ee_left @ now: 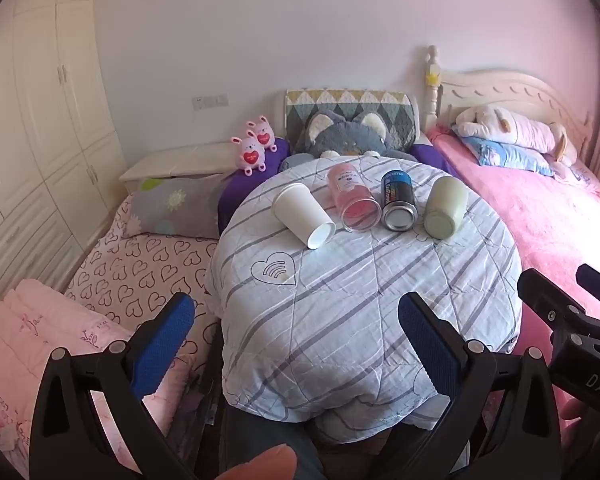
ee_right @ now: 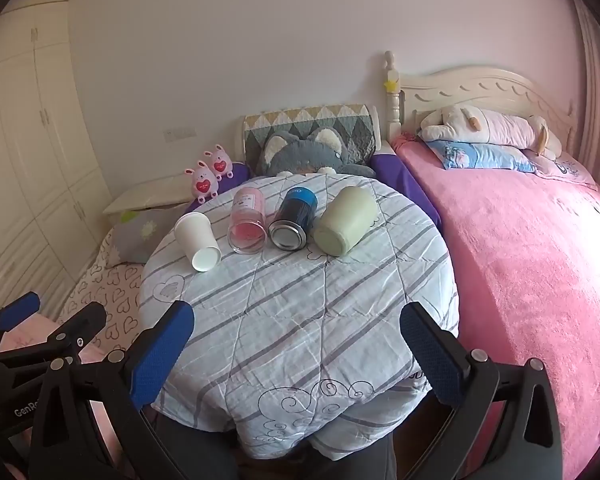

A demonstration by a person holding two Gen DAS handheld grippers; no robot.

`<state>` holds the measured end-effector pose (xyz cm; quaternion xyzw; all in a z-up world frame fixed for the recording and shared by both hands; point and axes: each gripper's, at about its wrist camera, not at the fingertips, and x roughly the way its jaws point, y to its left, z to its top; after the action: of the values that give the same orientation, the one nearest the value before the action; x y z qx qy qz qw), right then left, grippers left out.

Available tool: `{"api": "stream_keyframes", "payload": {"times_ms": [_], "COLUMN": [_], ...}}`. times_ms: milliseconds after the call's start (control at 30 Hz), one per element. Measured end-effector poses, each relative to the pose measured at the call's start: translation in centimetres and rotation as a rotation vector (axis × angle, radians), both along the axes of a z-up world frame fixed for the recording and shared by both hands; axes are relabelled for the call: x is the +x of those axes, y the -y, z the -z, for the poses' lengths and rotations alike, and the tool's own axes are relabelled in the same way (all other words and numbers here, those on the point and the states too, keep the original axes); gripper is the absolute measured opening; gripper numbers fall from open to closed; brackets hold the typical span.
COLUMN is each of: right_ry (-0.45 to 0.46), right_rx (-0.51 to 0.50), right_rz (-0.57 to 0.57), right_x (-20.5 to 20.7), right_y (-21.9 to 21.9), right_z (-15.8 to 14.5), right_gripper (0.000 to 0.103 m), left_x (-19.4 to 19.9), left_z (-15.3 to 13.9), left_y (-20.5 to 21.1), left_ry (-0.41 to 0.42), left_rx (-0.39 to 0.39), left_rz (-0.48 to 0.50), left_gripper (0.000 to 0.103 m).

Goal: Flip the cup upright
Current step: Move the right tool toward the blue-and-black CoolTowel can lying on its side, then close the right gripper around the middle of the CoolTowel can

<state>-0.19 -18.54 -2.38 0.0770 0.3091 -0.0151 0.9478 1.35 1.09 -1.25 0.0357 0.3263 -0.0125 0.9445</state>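
Four containers lie on their sides in a row across the far part of a round surface (ee_left: pixel 380 300) draped in a striped quilt: a white paper cup (ee_left: pixel 303 214) at the left, then a pink clear tumbler (ee_left: pixel 354 197), a blue-and-black can (ee_left: pixel 398 201) and a pale green cup (ee_left: pixel 446 213) at the right. Both the left hand-held gripper (ee_left: pixel 296 340) and the right hand-held gripper (ee_right: pixel 296 344) hang at the near edge with blue-padded fingers spread wide, holding nothing, well apart from the cups; a pink bed (ee_right: pixel 540 260) lies to the right
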Motion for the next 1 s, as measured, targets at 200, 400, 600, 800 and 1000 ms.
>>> {"api": "stream_keyframes", "payload": {"times_ms": [200,400,600,800,1000], "right_ry": [-0.019,-0.046,-0.078,-0.113,-0.152], "right_rx": [0.004,-0.003,-0.005,-0.019,-0.033], "right_rz": [-0.002,-0.014,-0.045,-0.085,-0.128], "right_x": [0.9,2.7,5.7,9.8,14.3], "right_y": [0.2,-0.2,-0.7,-1.5,-2.4], "right_z": [0.0,0.5,1.1,1.8,2.5], "right_gripper": [0.103,0.103,0.103,0.103,0.103], "left_x": [1.4,3.0,5.8,9.1,12.7], "left_z": [0.6,0.9,1.2,1.8,2.6], "left_y": [0.7,0.4,-0.5,-1.6,-2.4], "left_ry": [-0.015,-0.029,-0.046,-0.065,-0.085], "left_rx": [0.014,0.014,0.016,0.018,0.021], "left_rz": [-0.015,-0.028,-0.051,-0.076,-0.098], "left_gripper": [0.103,0.103,0.103,0.103,0.103]}}
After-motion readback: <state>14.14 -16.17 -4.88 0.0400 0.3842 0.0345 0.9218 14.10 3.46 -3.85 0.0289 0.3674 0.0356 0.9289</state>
